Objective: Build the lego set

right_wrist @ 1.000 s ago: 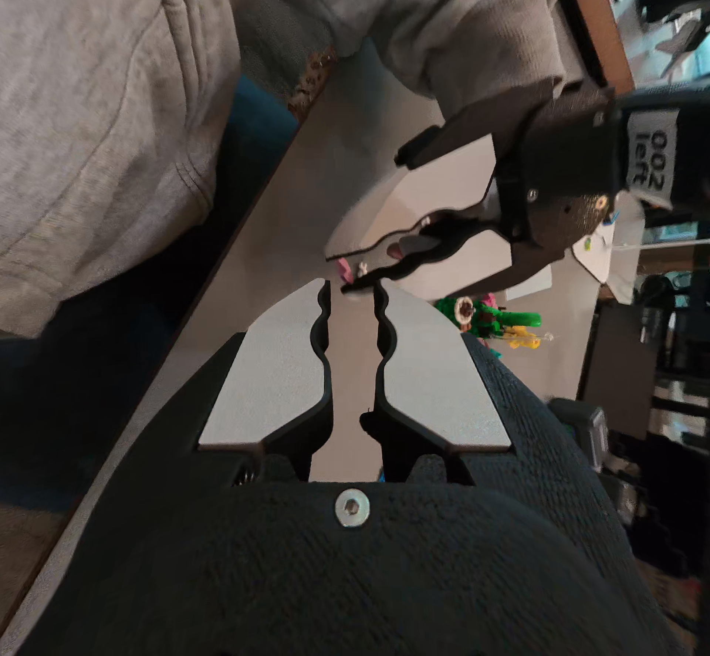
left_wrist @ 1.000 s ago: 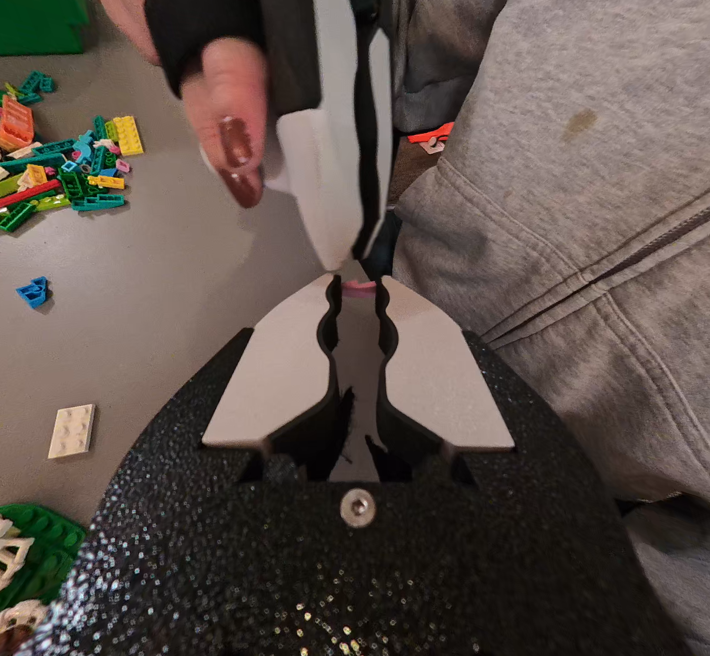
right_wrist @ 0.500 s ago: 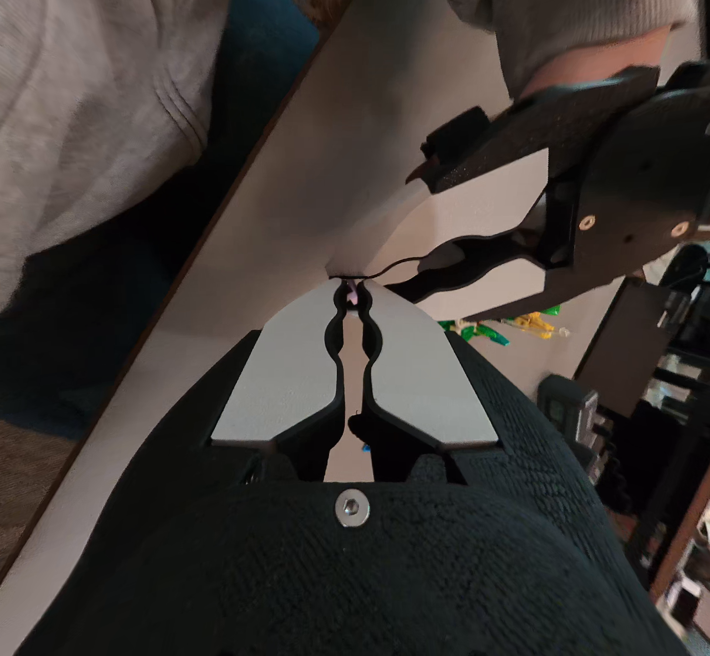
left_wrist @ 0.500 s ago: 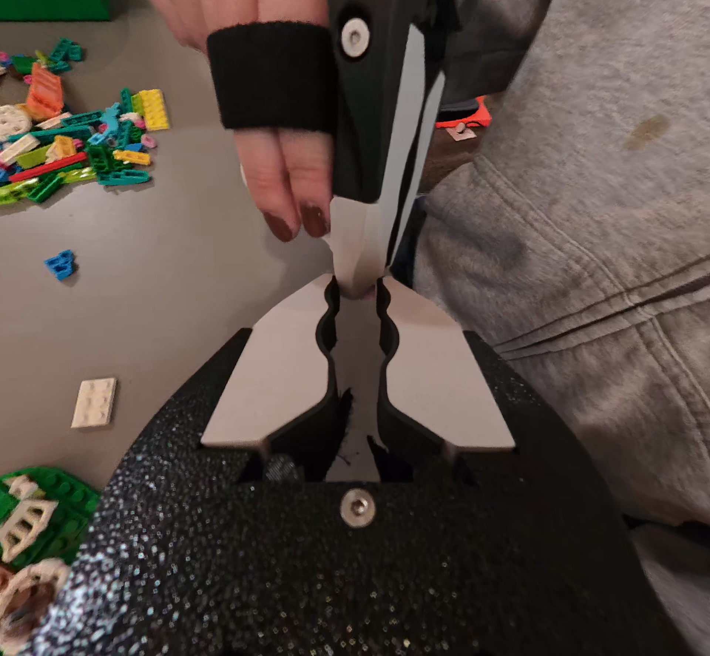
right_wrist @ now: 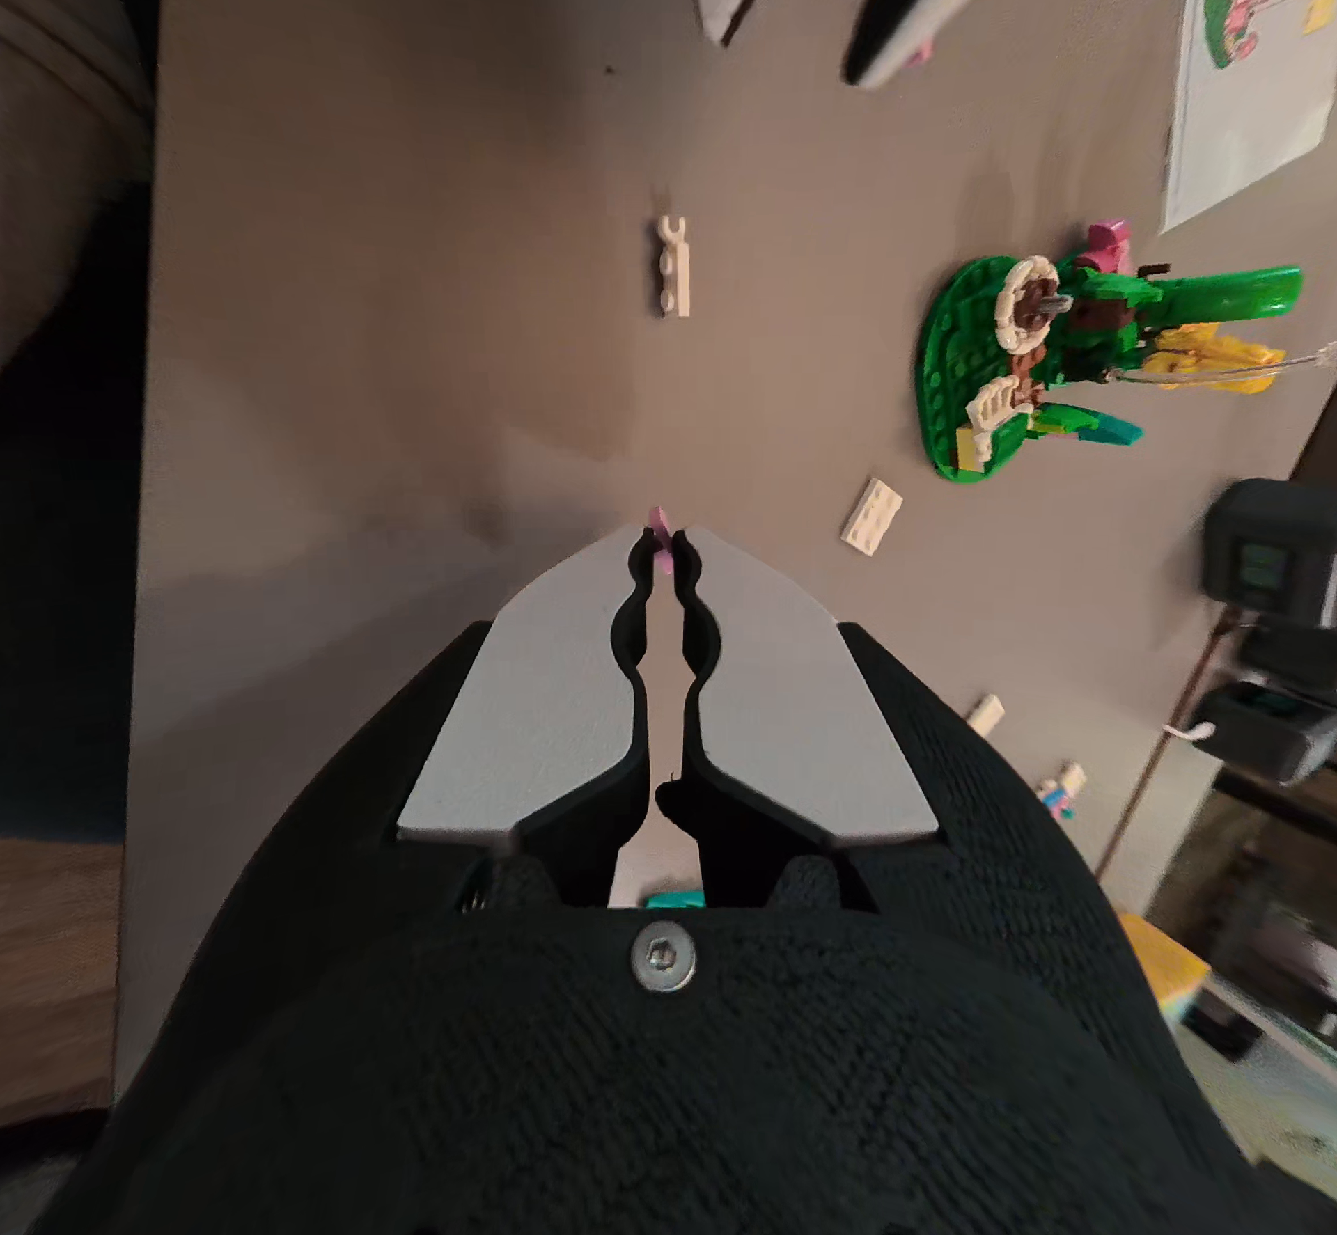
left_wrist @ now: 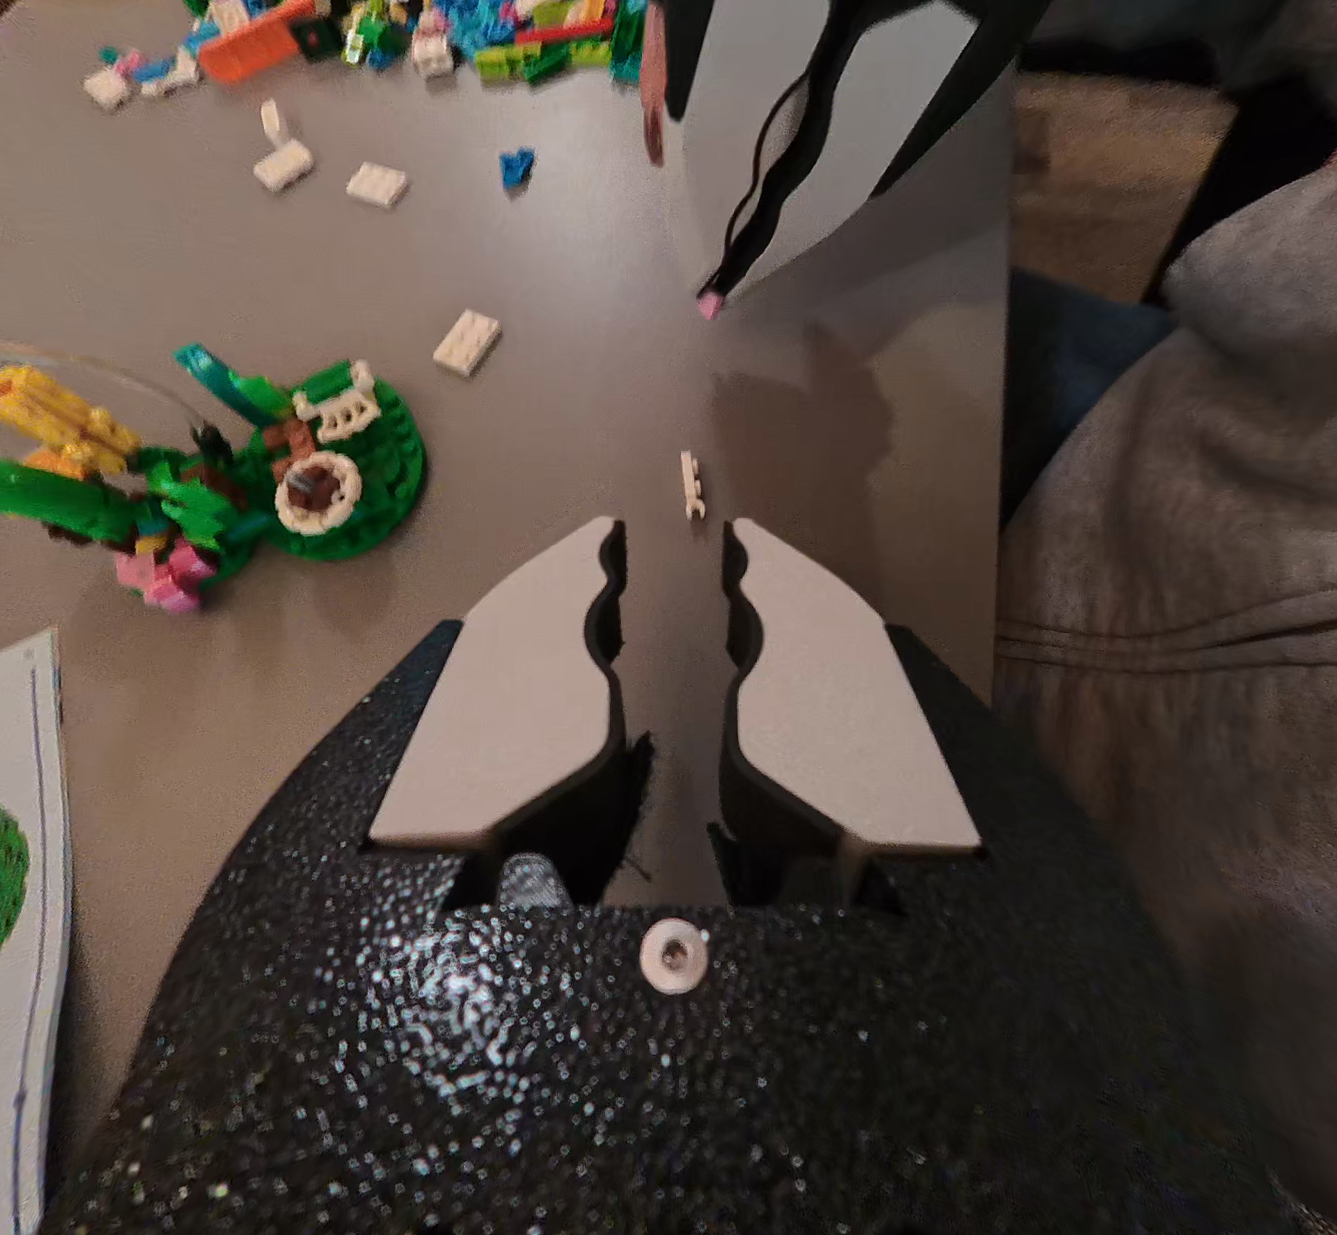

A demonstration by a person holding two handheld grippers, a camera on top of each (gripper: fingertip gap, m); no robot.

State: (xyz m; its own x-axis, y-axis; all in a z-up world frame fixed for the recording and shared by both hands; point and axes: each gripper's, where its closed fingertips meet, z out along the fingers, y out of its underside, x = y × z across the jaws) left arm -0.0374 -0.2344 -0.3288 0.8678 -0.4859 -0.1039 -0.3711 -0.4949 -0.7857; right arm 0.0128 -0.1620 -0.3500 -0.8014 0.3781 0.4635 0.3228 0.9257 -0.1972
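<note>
1. Handover: half a second ago both tongs met tip to tip over a small pink piece; now they stand apart, and the pink piece (right_wrist: 660, 547) sits pinched at the very tips of the right tongs (right_wrist: 660, 538), whose jaws are nearly closed on it. The left tongs (left_wrist: 673, 535) are parted to a moderate gap and hold nothing.
2. Meaning for the task (a judgement): the transfer looks complete, so the pink piece seems ready to go to the model, or to be joined to another part first.
3. Clip plate (left_wrist: 692, 486): white, slim, studded, with a small claw at one end; lies flat on the bench (left_wrist: 217, 260) just ahead of the left tongs.
4. Model (right_wrist: 1013, 361): round green studded base carrying a cream ring, brown core, glossy green leaves, yellow and pink blooms; well apart from both tongs.
5. Loose plates: one white rectangular plate (left_wrist: 467, 342) lies between model and right tongs.
6. Brick pile (left_wrist: 434, 7): mixed hard plastic, many colours, at the far side.
7. Instruction sheet (right_wrist: 1266, 79): printed paper, at the bench edge.
</note>
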